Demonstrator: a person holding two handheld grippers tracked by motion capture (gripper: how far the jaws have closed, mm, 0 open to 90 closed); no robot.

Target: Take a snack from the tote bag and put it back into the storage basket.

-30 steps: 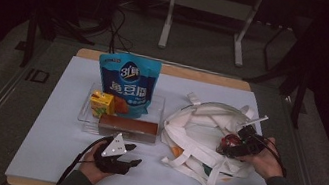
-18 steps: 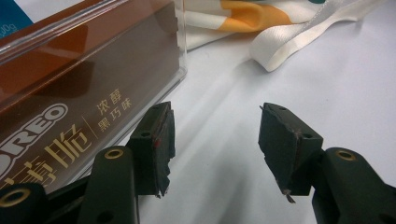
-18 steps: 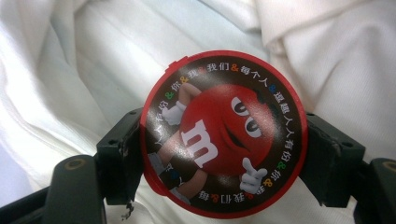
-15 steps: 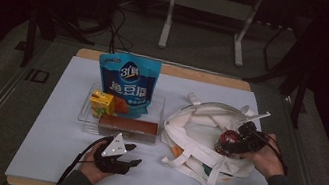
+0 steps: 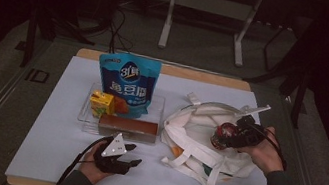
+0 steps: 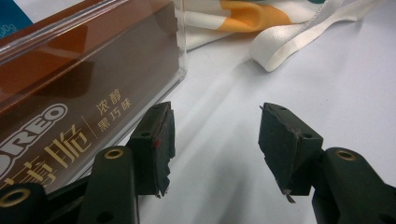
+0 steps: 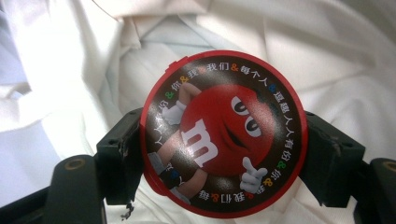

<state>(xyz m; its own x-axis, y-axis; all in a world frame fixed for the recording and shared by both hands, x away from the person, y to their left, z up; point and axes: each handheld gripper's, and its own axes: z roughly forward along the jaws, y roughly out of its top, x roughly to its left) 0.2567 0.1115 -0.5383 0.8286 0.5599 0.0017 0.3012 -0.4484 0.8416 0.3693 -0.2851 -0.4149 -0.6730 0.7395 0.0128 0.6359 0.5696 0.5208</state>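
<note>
Two tongs in play, w/ different jobs right now. Right tongs (image 7: 219, 140) are clamped on the round M&M's tin (image 7: 224, 133), one jaw on each side of its red rim, lid facing the camera; in the high view the tin (image 5: 223, 134) hangs above the open mouth of the white tote bag (image 5: 203, 150), not touching the cloth as far as I can tell. Left tongs (image 6: 212, 149) stand apart w/ nothing between them, resting low on the table (image 5: 41, 153) just beside the brown Oreo box (image 6: 88, 93). Step in hand, by my read: the tin is either going into or coming out of the bag; can't tell which from this alone. Next move prob. calls for a steady grip on a smooth round rim, which could slip or spin if tilted. Edges: bag straps (image 6: 299, 32) trail loose toward the left tongs and could snag. Clear tray (image 5: 86, 110) holds the blue snack pouch (image 5: 126, 83) and yellow carton (image 5: 102, 103), the Oreo box at its front. Open room: bare table front-left and front-centre; the right hand (image 5: 267, 150) sits near the right table edge, little margin there.
</note>
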